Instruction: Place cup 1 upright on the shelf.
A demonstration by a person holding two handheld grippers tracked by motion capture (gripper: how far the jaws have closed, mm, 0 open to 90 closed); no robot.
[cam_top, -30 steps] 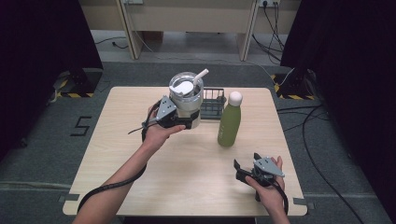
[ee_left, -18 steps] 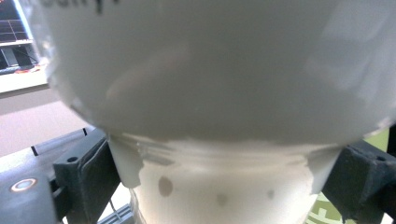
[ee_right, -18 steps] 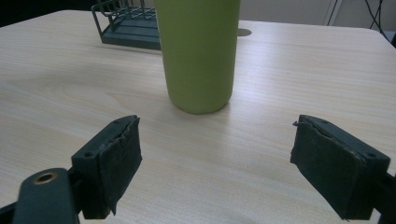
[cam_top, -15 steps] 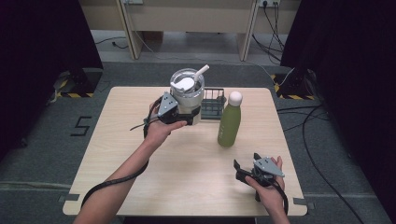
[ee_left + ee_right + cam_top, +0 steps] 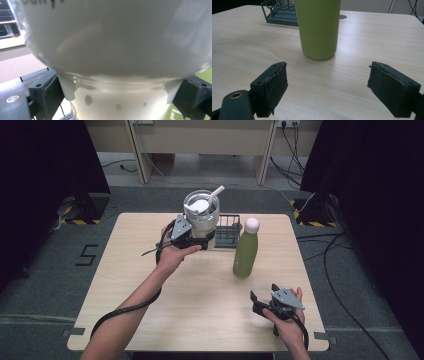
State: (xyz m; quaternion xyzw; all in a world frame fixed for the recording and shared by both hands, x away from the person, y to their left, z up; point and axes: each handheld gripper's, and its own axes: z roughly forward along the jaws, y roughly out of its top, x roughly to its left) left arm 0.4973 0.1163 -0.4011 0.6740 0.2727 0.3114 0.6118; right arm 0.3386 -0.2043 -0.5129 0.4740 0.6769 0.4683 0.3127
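Right gripper (image 5: 261,303): jaws spread wide, holding nothing, at 5 o'clock on the table (image 5: 125,295), unchanged from earlier. Green bottle (image 5: 245,254): upright at centre-right, unmoved. Left gripper (image 5: 200,239): jaws clamped on the tumbler (image 5: 200,215) at 12 o'clock, shifted slightly rightward against the wire rack (image 5: 227,231) since earlier.

Glossy translucent plastic tumbler (image 5: 201,217), matt green bottle (image 5: 245,254), pale wood-grain table (image 5: 200,295).
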